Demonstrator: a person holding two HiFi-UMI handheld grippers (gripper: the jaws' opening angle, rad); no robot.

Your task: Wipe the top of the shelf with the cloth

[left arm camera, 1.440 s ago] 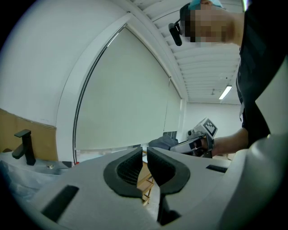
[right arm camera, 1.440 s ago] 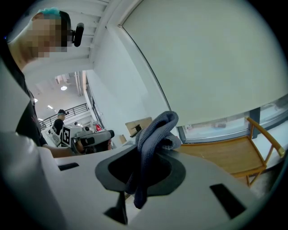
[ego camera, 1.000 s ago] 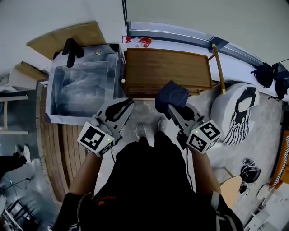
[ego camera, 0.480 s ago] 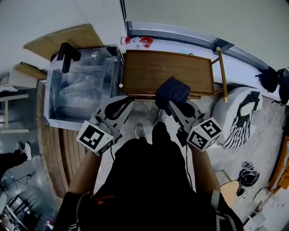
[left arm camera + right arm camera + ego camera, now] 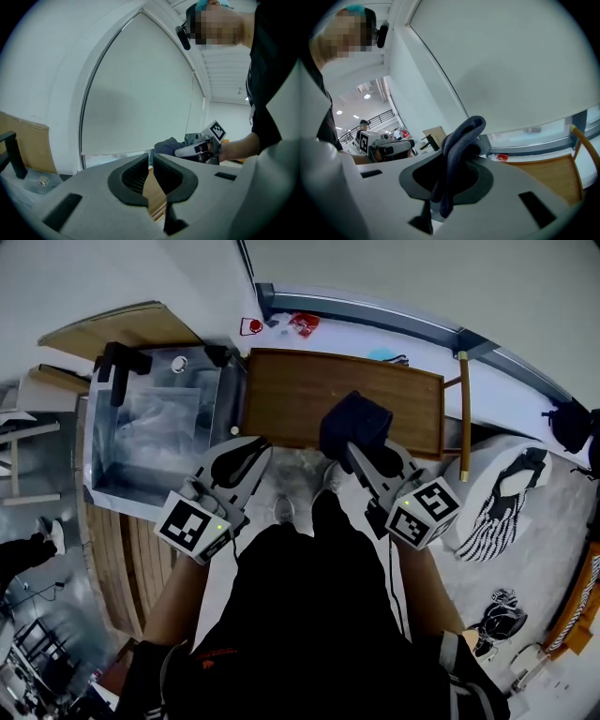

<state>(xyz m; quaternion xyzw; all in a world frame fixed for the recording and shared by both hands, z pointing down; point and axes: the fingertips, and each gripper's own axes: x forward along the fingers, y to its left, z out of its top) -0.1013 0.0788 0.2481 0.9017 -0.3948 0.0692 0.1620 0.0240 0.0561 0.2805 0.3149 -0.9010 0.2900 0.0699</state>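
Observation:
The brown wooden shelf top [image 5: 309, 395] lies straight ahead below a window sill. A dark blue cloth [image 5: 354, 421] hangs bunched over the shelf's front edge, with my right gripper [image 5: 359, 448] shut on it. In the right gripper view the cloth [image 5: 461, 140] bulges up between the jaws, with the shelf top [image 5: 548, 173] at the lower right. My left gripper [image 5: 247, 452] is held left of the cloth at the shelf's front left corner, shut and empty. The left gripper view shows its jaws [image 5: 151, 160] together, the wood [image 5: 154, 197] beneath them and the cloth [image 5: 165, 146] beyond.
A shiny metal-and-clear box [image 5: 150, 432] stands directly left of the shelf. A wooden rod [image 5: 462, 399] rises at the shelf's right end, with a white patterned cushion [image 5: 502, 498] beyond it. Red items [image 5: 302, 324] lie on the sill behind. My shoes [image 5: 286, 510] stand close to the shelf front.
Both grippers have moved forward toward the shelf. The cloth, earlier in front of the shelf's edge, now overlaps its top. Neither gripper's grip has changed.

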